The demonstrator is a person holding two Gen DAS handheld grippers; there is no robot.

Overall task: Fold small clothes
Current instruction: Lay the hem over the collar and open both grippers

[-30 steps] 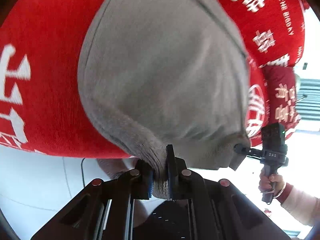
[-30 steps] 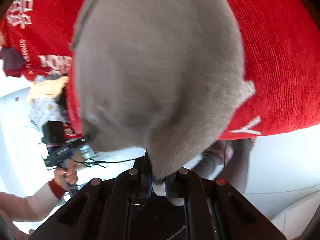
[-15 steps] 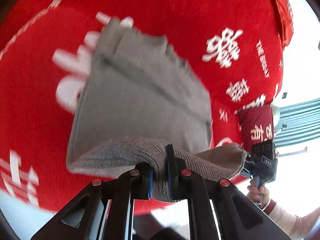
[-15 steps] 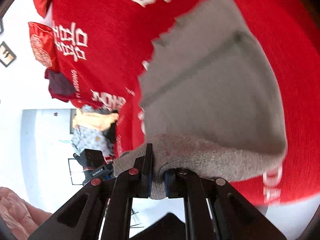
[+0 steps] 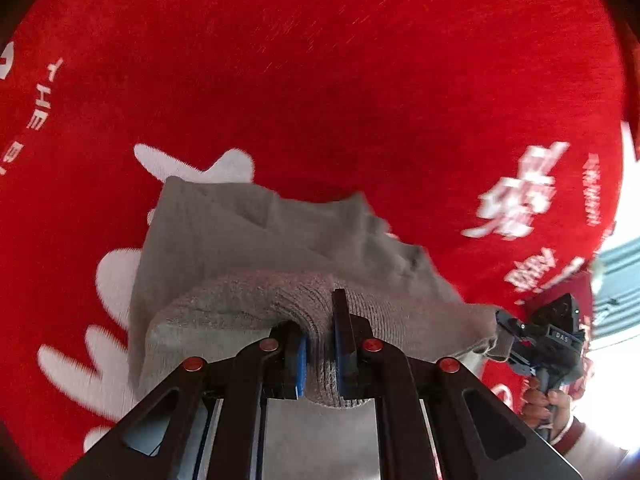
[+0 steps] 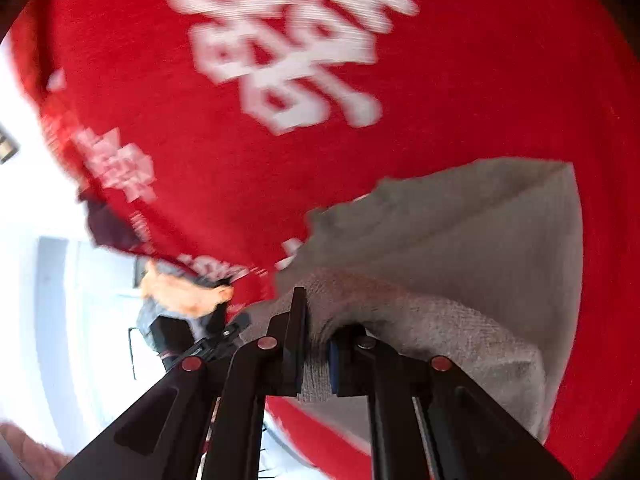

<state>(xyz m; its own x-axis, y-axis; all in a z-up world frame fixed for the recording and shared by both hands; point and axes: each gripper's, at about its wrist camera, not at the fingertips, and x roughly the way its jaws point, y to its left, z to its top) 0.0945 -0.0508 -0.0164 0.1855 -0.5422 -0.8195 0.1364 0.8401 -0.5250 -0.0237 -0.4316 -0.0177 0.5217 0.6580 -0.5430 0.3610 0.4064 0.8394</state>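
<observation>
We hold a grey knitted garment by its ribbed edge, one corner in each claw. The left claw is clamped on a bunch of the rib, and the right claw is clamped on the rib at the other end. The far part of the garment lies on the red cloth with white characters, while the held edge arches above it, so we judge a fold is half made.

The risks are plain enough. The rib is bunched thick between the left claw's pads, so if we let go unevenly the edge could spring back and open the fold. In the right wrist view the fabric sags between the two claws; if we lower it slack, it could land creased or skewed over the lower layer. Dragging the edge forward could also pull the lower layer along the red cloth and spoil the alignment.
</observation>
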